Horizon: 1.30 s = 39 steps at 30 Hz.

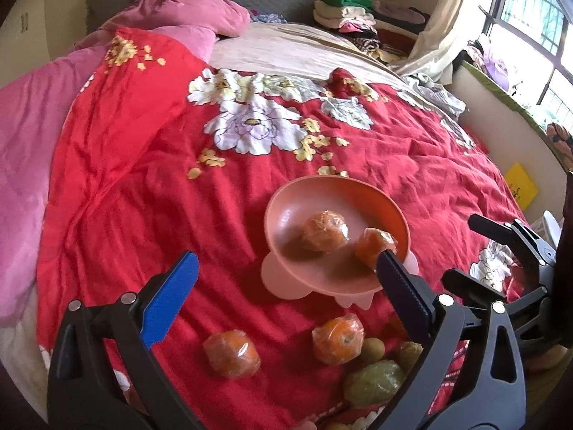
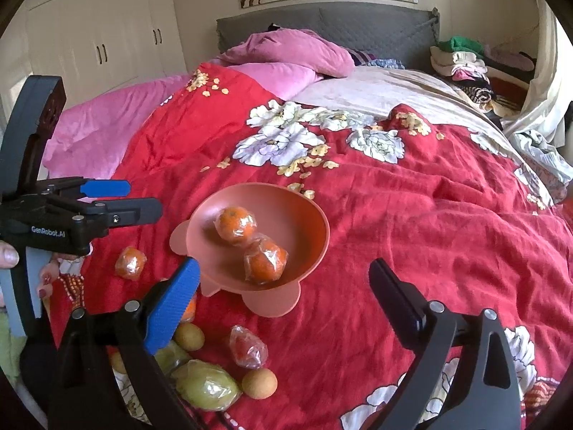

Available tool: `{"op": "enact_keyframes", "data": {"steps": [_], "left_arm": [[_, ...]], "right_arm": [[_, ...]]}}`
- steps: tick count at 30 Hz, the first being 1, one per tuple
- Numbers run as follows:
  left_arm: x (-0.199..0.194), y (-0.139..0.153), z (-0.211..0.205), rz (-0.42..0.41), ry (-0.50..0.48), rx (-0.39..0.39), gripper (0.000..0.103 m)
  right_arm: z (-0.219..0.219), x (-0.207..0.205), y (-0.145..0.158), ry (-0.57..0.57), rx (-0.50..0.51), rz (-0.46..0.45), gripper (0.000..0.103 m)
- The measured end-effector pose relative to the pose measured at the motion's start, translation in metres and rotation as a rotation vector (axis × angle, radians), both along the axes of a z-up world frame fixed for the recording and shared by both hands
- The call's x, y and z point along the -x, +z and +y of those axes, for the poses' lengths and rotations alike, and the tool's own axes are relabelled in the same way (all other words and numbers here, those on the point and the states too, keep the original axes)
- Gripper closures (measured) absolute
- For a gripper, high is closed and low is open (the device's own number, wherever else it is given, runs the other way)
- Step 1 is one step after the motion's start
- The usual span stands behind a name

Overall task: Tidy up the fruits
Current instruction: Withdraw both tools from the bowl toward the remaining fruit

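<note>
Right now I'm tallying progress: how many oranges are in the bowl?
2: one toward the bowl's far side, one nearer its front rim. None seems hidden inside.

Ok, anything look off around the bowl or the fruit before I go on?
Nothing spilled or damaged. The pink bowl sits tilted on the rumpled red bedcover, leaning toward the camera, with two wrapped oranges rolled to its lower side. The other wrapped fruit lies loose on the cover nearby, not yet sorted.

Bowl (image 2: 315,229): we see two wrapped oranges (image 2: 236,225) inside, on red quilt (image 2: 429,222);
Right gripper (image 2: 286,286): jaws wide, empty;
Left gripper (image 2: 118,199): beside bowl
</note>
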State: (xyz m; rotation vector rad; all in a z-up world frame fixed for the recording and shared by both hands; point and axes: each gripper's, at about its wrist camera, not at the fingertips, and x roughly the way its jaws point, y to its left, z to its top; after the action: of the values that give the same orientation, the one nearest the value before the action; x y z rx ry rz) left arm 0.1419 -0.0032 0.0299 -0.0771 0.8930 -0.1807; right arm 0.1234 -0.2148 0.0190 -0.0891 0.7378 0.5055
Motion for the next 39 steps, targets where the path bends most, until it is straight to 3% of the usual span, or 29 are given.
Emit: {"op": "enact_keyframes", "data": {"steps": [17, 39], "left_arm": [[0.034, -0.004, 0.027, 0.003, 0.055, 0.012, 0.01], [0.065, -0.013, 0.02, 0.017, 0.024, -0.027, 0.01]], "right_arm": [[0.002, 0.038, 0.009, 0.036, 0.037, -0.033, 0.007], [0.013, 0.075, -0.013, 0.094, 0.108, 0.028, 0.007]]}}
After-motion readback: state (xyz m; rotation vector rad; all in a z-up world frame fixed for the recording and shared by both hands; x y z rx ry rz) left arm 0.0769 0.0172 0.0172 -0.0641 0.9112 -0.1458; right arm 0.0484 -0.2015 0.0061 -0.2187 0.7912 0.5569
